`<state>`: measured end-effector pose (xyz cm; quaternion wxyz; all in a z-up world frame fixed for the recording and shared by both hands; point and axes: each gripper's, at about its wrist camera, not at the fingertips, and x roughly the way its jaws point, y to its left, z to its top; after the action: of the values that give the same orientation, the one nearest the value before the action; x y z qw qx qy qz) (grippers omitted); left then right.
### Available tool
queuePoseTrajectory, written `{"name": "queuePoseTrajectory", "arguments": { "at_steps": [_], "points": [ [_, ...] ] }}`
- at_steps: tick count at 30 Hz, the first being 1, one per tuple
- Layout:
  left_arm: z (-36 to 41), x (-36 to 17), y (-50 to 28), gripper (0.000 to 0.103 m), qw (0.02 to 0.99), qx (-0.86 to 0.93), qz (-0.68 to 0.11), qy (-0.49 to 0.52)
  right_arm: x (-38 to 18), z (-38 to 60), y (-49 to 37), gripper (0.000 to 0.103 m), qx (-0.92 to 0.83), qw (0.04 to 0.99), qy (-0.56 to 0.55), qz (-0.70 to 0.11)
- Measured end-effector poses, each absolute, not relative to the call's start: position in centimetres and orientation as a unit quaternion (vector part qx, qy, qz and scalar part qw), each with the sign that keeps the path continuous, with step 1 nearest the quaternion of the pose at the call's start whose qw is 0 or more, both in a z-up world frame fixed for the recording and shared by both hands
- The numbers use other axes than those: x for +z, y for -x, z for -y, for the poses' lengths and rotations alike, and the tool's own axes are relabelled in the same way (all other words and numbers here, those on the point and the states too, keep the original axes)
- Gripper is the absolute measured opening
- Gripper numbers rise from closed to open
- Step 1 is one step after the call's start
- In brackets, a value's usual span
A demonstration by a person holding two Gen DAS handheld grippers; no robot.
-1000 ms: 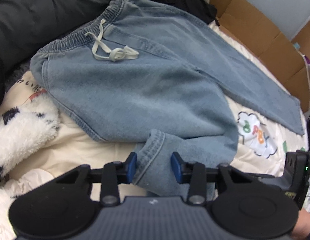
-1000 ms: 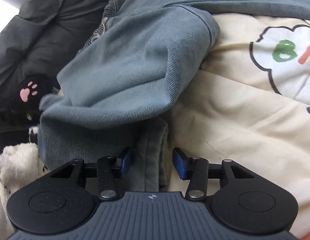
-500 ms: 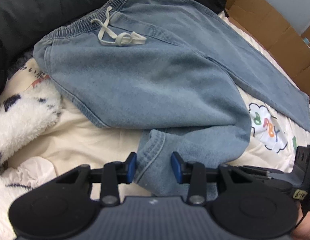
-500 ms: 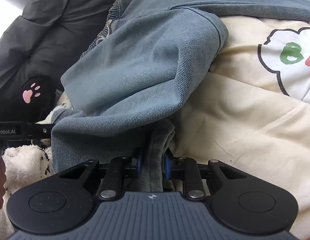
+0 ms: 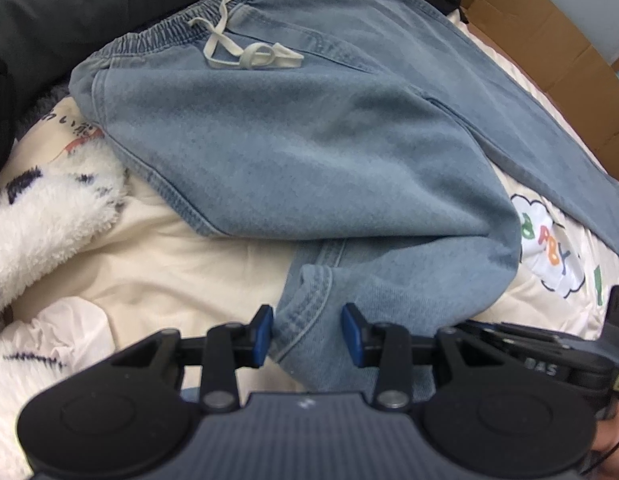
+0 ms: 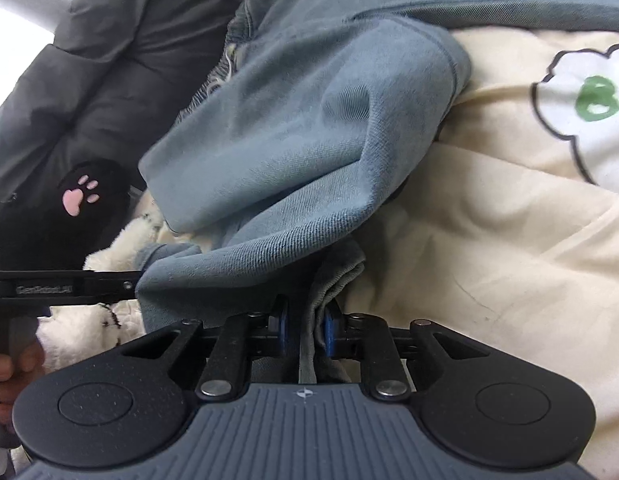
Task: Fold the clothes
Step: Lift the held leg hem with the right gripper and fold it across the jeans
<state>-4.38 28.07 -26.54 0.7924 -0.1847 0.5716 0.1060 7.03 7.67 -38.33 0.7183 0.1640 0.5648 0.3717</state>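
Observation:
Light blue jeans [image 5: 309, 140] with a white drawstring [image 5: 249, 54] lie spread on a cream quilt [image 5: 169, 272]. One leg is folded back toward me, and its hem [image 5: 305, 308] sits between the blue pads of my left gripper [image 5: 308, 332], which grips it. In the right wrist view the same jeans [image 6: 301, 120] bunch up. My right gripper [image 6: 306, 326] is closing on a thin fold of denim [image 6: 333, 280], which is pinched between its pads. The other gripper's body shows at each view's edge.
A white and black plush [image 5: 41, 216] lies at the left. Dark padded clothing [image 5: 69, 0] fills the far left, and a black item with a pink paw print [image 6: 85, 196] rests on it. Cardboard boxes [image 5: 549, 40] line the far right. A hand [image 6: 5, 380] holds the left gripper's handle.
My right gripper's jaws have come together on the denim fold and it now bunches between them. The left gripper keeps the same hold on the hem; the jeans have slid up slightly in its view.

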Motion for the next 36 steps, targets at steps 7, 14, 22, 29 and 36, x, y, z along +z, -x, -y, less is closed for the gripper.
{"name": "queuePoseTrajectory", "arguments": {
  "at_steps": [7, 14, 22, 29, 36],
  "points": [
    [-28.5, -26.4, 4.5, 0.04, 0.791, 0.106, -0.57, 0.194, -37.3, -6.4, -7.4, 0.003, 0.36, 0.717, -0.151, -0.577],
    [-28.4, -26.8, 4.9, 0.04, 0.778, 0.092, -0.583, 0.214, -34.3, -2.9, -6.7, 0.002, 0.324, 0.729, -0.136, -0.588],
    [-26.5, -27.6, 5.5, 0.037, 0.766, 0.041, -0.6, 0.225, -31.2, 3.0, -6.9, 0.002, 0.261, 0.756, -0.09, -0.593],
    [-26.4, -27.4, 5.5, 0.037, 0.765, 0.032, -0.595, 0.243, -27.8, 9.5, -7.3, 0.002, 0.182, 0.787, -0.062, -0.586],
    [-28.1, -27.0, 4.3, 0.04, 0.774, 0.064, -0.578, 0.252, -24.8, 14.9, -8.6, 0.002, 0.129, 0.804, -0.018, -0.581]
  ]
}}
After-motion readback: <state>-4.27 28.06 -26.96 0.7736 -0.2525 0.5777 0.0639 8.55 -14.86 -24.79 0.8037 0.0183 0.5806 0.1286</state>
